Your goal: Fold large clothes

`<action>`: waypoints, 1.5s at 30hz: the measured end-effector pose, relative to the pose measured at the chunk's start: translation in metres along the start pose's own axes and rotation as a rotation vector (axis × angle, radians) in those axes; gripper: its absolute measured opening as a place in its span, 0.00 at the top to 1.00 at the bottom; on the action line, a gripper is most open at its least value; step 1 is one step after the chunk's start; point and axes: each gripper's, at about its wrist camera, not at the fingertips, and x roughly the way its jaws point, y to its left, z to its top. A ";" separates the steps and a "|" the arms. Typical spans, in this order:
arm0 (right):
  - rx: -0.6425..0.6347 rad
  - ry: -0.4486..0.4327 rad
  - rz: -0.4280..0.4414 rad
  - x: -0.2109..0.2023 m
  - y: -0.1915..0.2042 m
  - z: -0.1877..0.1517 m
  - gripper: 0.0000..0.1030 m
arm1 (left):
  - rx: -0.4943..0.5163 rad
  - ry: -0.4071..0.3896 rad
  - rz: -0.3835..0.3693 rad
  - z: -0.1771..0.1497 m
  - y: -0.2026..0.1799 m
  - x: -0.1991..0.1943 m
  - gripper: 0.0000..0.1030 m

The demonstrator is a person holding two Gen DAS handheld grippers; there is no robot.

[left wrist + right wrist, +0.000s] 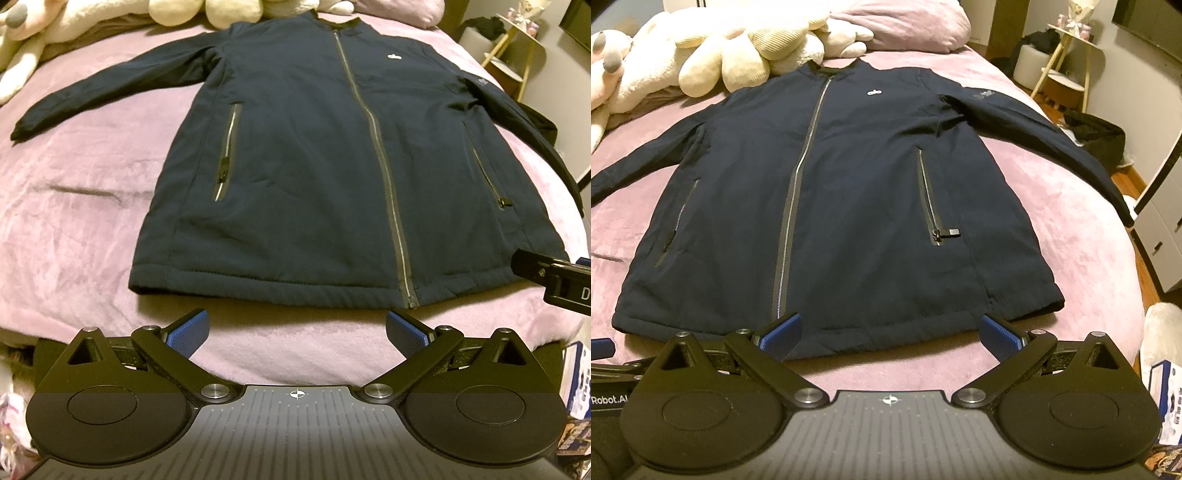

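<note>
We hold both tools at the near edge of the bed, and nothing has been folded yet. The dark navy padded jacket with a silver front zip lies flat and face up on the pink fleece bed cover, zipped closed, collar at the far end and hem toward us. Its left sleeve stretches out to the left across the cover, while the right sleeve runs off to the right and droops over the bed's edge. Cream plush toys sit just beyond the collar, touching or nearly touching it.

Our left gripper hovers just short of the hem, its blue-padded fingers spread wide with nothing between them. Our right gripper is likewise wide open and empty, its fingertips above the hem to the right of the zip.

As we judge it, the task stands at its very start: the garment is spread and smoothed, which is the preparation, but both sleeves still need bringing in across the body, and the body then wants folding. The overhanging right sleeve looks likely to need gathering first.
</note>
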 end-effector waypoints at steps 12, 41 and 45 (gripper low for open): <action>0.014 -0.056 0.082 0.001 -0.007 -0.003 0.01 | 0.000 0.015 -0.006 0.005 0.000 0.006 0.00; 1.464 -0.349 0.205 0.214 -0.387 0.058 0.68 | -0.193 -0.243 -0.059 0.188 0.019 0.141 0.00; 1.587 -0.391 0.208 0.243 -0.405 0.055 0.68 | -0.229 -0.235 -0.083 0.189 0.024 0.161 0.00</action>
